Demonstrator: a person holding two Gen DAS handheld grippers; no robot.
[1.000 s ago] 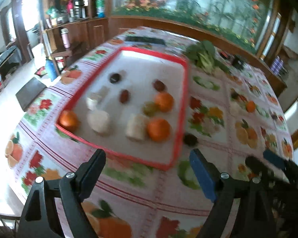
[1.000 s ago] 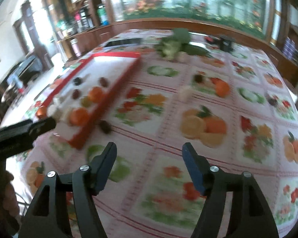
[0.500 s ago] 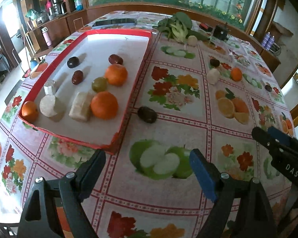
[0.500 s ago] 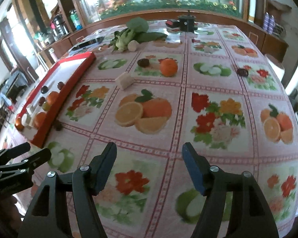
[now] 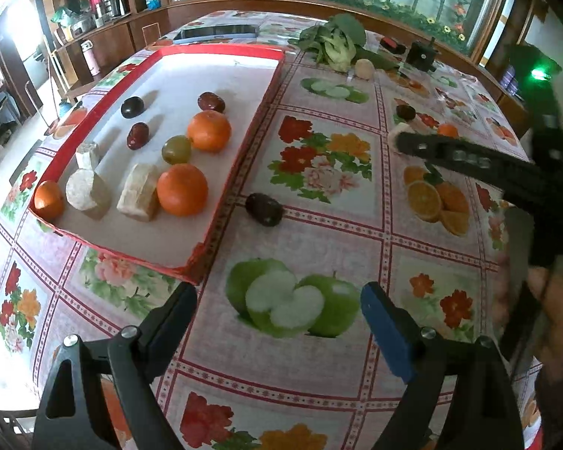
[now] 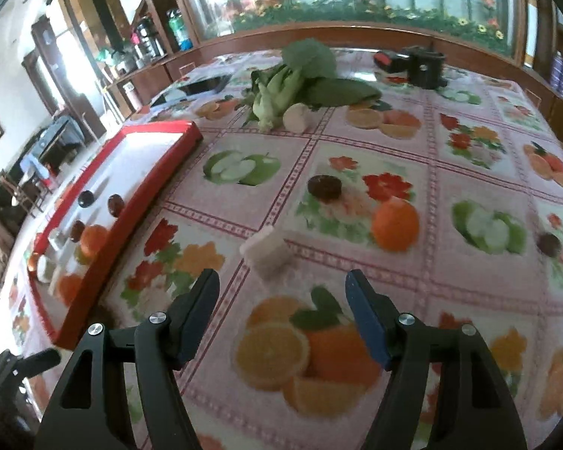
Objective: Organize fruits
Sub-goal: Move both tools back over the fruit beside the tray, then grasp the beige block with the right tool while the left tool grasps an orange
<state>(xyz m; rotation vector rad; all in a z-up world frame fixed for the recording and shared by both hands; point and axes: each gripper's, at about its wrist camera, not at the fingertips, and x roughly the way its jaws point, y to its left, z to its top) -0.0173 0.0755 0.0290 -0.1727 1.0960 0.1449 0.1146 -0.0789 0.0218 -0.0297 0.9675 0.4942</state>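
Both tongs, left tongs point(image 5: 277, 305) and right tongs point(image 6: 281, 290), gape empty over bare desk point(image 5: 319, 240) right of the red tray's point(image 5: 240, 165) edge.

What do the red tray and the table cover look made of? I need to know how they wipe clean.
Red tray: likely plastic or coated card; glossy rim, matte pale floor. Table cover: seemingly vinyl oilcloth; printed fruit squares with a slight sheen.
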